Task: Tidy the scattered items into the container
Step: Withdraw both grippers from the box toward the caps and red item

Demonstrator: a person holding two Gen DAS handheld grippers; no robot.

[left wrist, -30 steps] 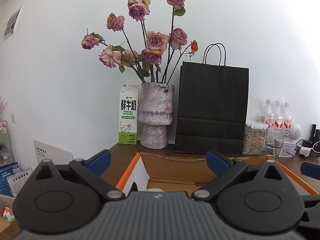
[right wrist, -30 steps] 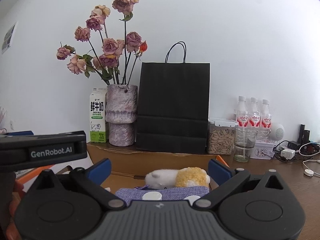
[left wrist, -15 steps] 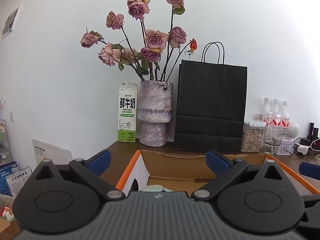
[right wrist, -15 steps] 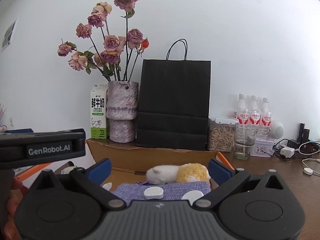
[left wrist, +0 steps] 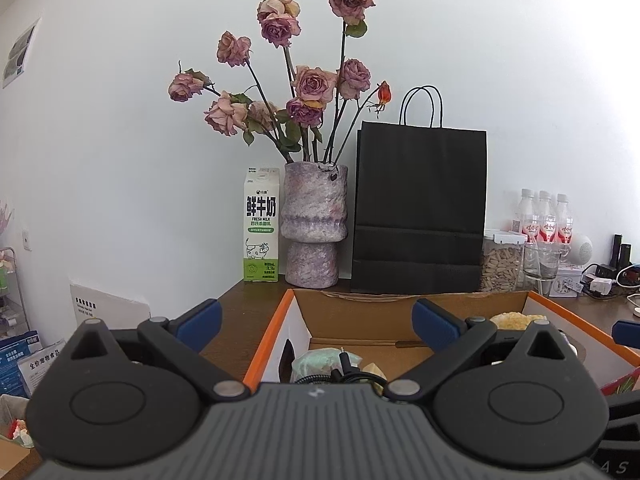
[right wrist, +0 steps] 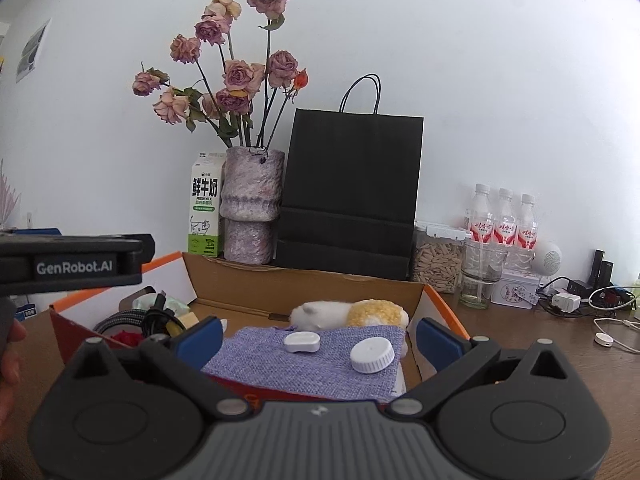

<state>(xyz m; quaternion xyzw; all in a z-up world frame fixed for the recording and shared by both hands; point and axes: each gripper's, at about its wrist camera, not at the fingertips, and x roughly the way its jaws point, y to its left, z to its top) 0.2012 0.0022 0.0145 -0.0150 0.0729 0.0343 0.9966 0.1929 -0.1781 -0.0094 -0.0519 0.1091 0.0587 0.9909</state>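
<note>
An orange-edged cardboard box (right wrist: 304, 284) sits on the wooden table. Inside lie a purple woven cloth (right wrist: 304, 356), a small white device (right wrist: 302, 342), a white round cap (right wrist: 372, 355), a white and yellow plush toy (right wrist: 348, 314), a braided cable (right wrist: 120, 318) and a pale green packet (left wrist: 320, 362). My right gripper (right wrist: 318, 338) is open and empty, above the box's near side. My left gripper (left wrist: 316, 322) is open and empty over the box's (left wrist: 360, 316) left end; it also shows in the right wrist view (right wrist: 72, 266).
Behind the box stand a milk carton (left wrist: 261, 224), a vase of dried roses (left wrist: 314, 224), a black paper bag (left wrist: 420, 208), a jar of seeds (right wrist: 436, 260), a glass (right wrist: 480, 276) and three bottles (right wrist: 504, 220). Chargers and cables (right wrist: 584, 300) lie at the right.
Both grippers have risen and pulled back a little, so more of the box's inside shows. The cloth, cap and white device now lie in full view. Both stay open.
</note>
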